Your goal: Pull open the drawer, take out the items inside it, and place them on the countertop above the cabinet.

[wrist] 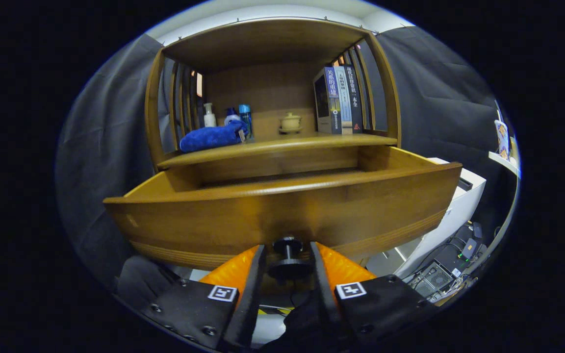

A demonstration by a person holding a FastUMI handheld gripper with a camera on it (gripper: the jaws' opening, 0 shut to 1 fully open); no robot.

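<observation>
Below countertop (282, 143), drawer (282, 215) knob (288, 256) sits between fingers (253, 274).

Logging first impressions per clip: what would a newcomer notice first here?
The wide, curved wooden drawer front stands pulled out, just ahead of the gripper, whose jaws flank its dark round knob; whether they press it is unclear. On the countertop above lies a rumpled blue cloth, with upright books further right.

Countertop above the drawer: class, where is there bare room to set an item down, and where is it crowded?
On the countertop, bare patches lie between the blue cloth and the small lidded pot, and along the front edge before the books. The left end is crowded by cloth and bottles. The gripper has its fingers either side of the drawer knob.
</observation>
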